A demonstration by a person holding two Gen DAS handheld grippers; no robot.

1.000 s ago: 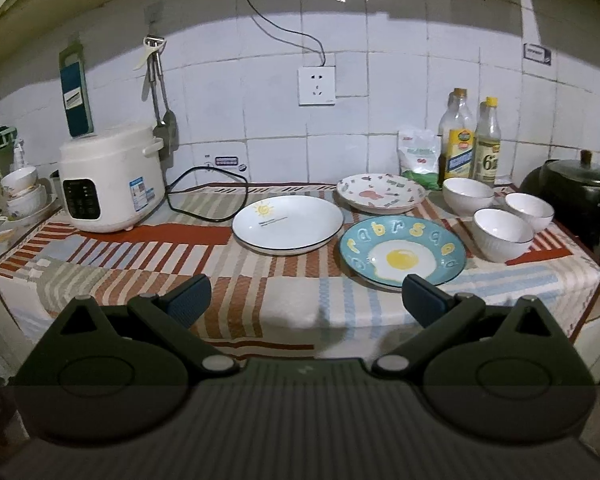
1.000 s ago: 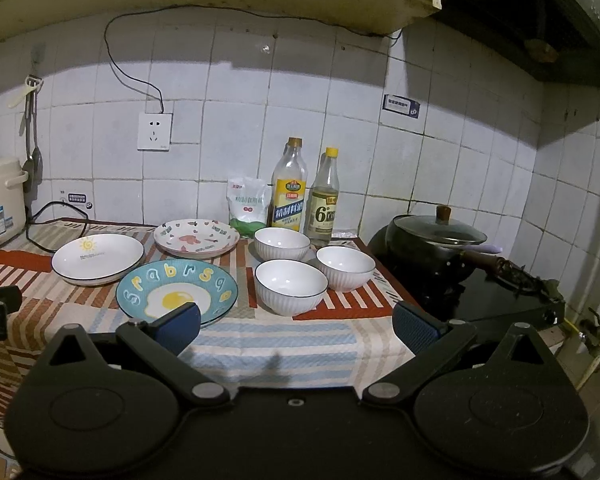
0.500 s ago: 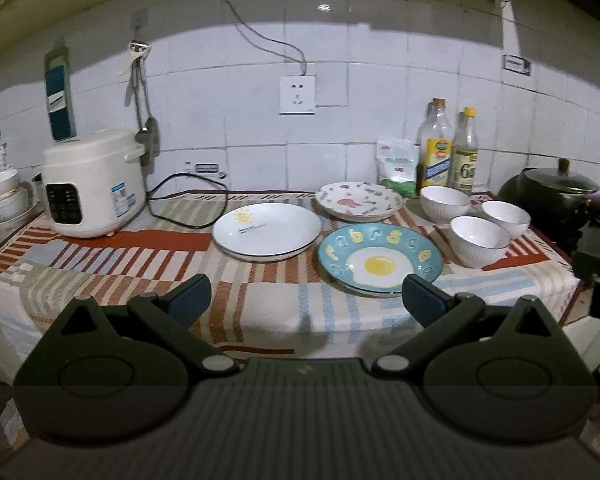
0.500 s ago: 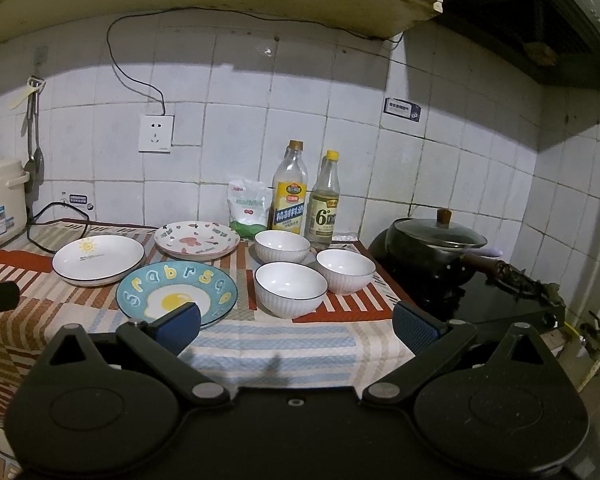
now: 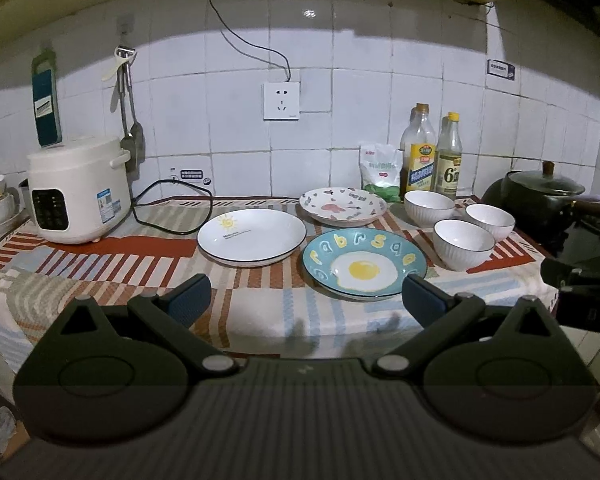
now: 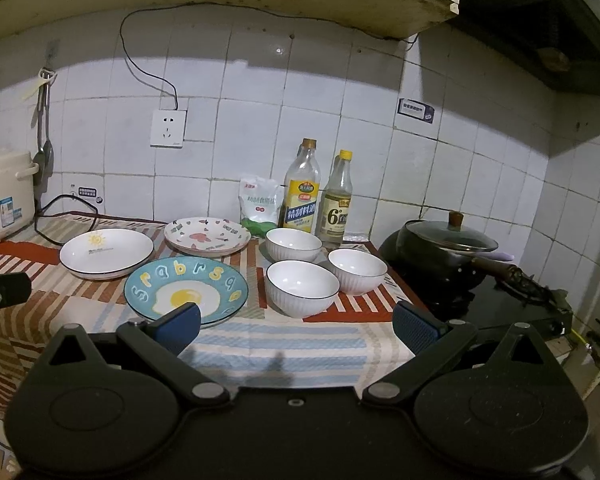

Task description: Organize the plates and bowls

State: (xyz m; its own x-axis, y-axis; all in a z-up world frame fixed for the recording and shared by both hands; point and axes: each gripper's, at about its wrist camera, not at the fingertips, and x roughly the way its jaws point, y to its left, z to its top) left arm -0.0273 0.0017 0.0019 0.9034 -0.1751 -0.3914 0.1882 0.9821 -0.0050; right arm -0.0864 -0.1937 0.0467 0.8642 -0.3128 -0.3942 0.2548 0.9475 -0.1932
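Three plates and three bowls sit spread on the striped cloth (image 5: 100, 272) over the counter, none stacked yet. The blue egg plate (image 5: 364, 264) lies nearest the front edge. The white sun plate (image 5: 252, 236) is just beside it on the left, and the patterned plate (image 5: 342, 206) sits behind both, near the wall. To the right, three white bowls form a tight cluster: the front bowl (image 6: 302, 288), the right bowl (image 6: 357, 270) and the back bowl (image 6: 294, 244), apparently touching or nearly so.

The step in hand looks like the first pick, so a sensible start is the egg plate, since it is closest and its rim is free at the front. A plate rim is thin and slick, so I would judge that one finger should slide under the lip and the other over it, with the lift kept level. Stacking by size, widest at the bottom, should keep the pile steady. For the bowls, the front one offers the clearest wall to pinch without knocking its neighbours.

The left gripper (image 5: 306, 300) hovers before the counter edge, level and facing the wall, fingers wide apart and holding nothing. The right gripper (image 6: 296, 326) hangs likewise in front of the bowls, spread wide and empty, with the stove pan (image 6: 448, 250) off to its right.
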